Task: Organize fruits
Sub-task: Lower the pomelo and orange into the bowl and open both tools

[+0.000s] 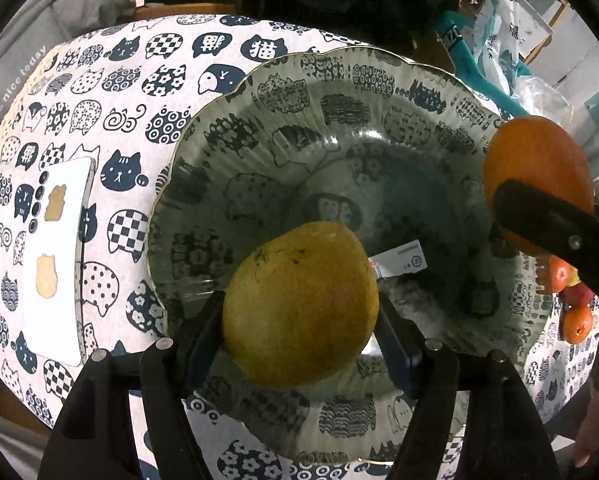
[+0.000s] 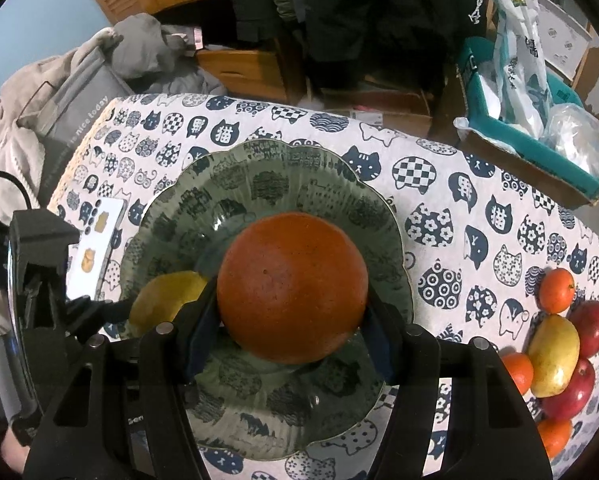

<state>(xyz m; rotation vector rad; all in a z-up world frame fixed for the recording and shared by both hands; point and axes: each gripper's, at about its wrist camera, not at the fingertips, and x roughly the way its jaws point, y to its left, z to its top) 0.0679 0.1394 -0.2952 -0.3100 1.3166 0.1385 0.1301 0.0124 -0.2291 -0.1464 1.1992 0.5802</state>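
A clear glass plate [image 1: 399, 92] with a scalloped rim lies on the cat-print tablecloth [image 1: 111, 92]. My left gripper [image 1: 299, 320] is shut on a yellow-green fruit [image 1: 299, 304], held low over the plate's near side. My right gripper [image 2: 293, 316] is shut on a large orange [image 2: 291, 292] above the plate [image 2: 379, 216]. From the left wrist, that orange [image 1: 539, 168] shows at the right with a black finger across it. From the right wrist, the yellow-green fruit [image 2: 163, 304] sits to the left, with the left gripper's body beside it.
A pile of fruit [image 2: 559, 344] lies on the cloth at the right: small oranges, red apples, a yellow pear. A white phone [image 1: 55, 256] rests left of the plate. Grey clothing [image 2: 59, 92] and a teal box [image 2: 539, 132] stand beyond the table's far edge.
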